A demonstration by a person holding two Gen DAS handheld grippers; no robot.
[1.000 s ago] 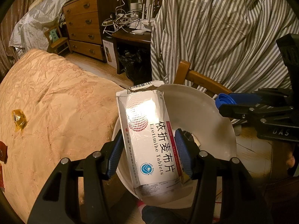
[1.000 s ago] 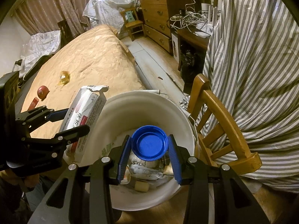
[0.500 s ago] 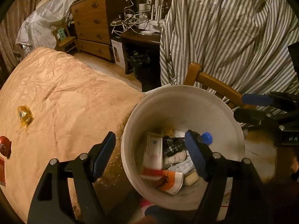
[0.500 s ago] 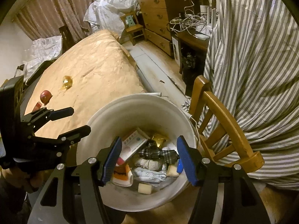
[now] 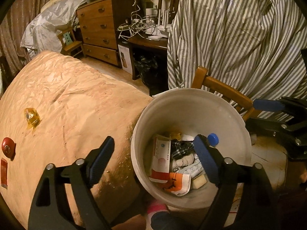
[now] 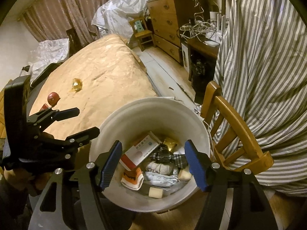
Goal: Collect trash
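A white bucket (image 5: 190,103) (image 6: 153,103) stands beside the tan bed, with both grippers above it. Among the trash inside lie a white and red tablet box (image 5: 161,155) (image 6: 142,149) and a blue bottle cap (image 5: 213,139). My left gripper (image 5: 153,143) (image 6: 86,120) hangs over the bucket's left rim, its jaws opening and nothing between them. My right gripper (image 6: 153,145) (image 5: 253,113) is over the bucket's mouth, jaws also opening and empty. On the bed lie a yellow wrapper (image 5: 31,117) (image 6: 76,84), a red round thing (image 5: 8,147) (image 6: 53,97) and a red packet (image 5: 3,172).
A wooden chair (image 5: 224,90) (image 6: 236,122) draped with a striped cloth (image 5: 239,38) stands right behind the bucket. Farther back are a wooden dresser (image 5: 97,28), a dark desk (image 5: 149,42) with tangled cables and a black bag under it.
The left gripper let go of the tablet box and the right let go of the blue cap. Both dropped into the bucket, and both pairs of jaws spread wider.
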